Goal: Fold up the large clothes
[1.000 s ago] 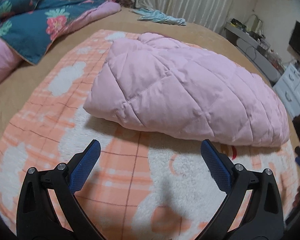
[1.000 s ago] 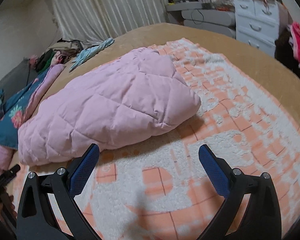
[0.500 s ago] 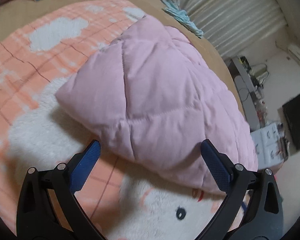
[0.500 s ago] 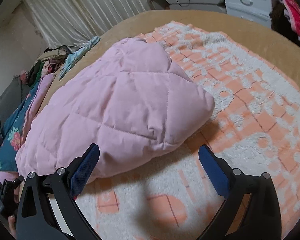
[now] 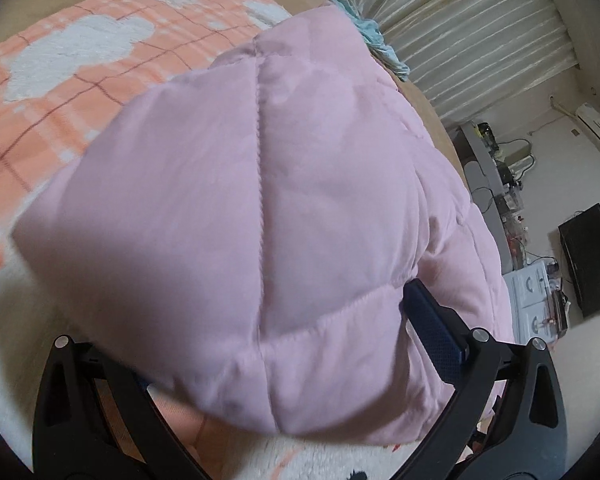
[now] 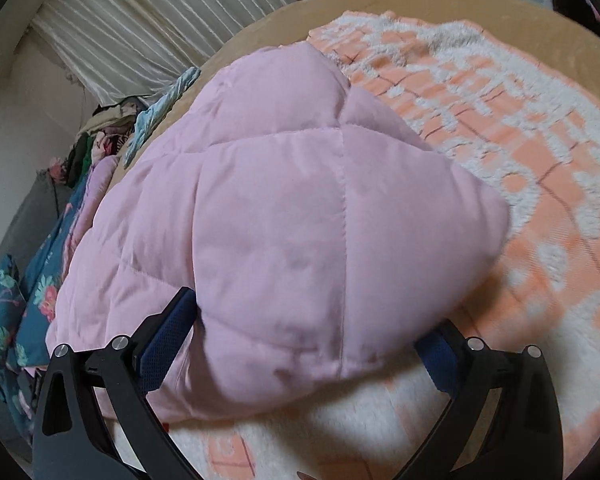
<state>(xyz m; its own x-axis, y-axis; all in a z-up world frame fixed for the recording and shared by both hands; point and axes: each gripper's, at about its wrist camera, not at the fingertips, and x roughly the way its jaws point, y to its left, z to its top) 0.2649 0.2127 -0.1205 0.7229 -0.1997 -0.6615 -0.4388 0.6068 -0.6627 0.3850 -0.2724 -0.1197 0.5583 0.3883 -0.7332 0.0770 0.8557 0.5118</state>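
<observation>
The puffy pink quilted coat (image 5: pixel 268 208) lies on the orange-and-white checked fleece blanket (image 5: pixel 72 52) that covers the bed, already bundled into a thick, roughly rectangular pad with its stitched panels facing up. Judging by that compact shape, most of the folding looks done; what is left is probably one more fold, or a squaring-up of the ends (no sleeves or hood show from either view).

The left claw (image 5: pixel 268 344) is spread wide, its fingers straddling one end of the coat: the blue pad of one finger (image 5: pixel 432 328) presses against the padding, while the other finger is hidden under the bulge. The right claw (image 6: pixel 300 344) is equally wide around the opposite end (image 6: pixel 284 248), both blue pads beside the fabric, neither pinching it.

So each end sits between spread fingers, not yet gripped. The padding looks springy and may push back open once folded.
</observation>
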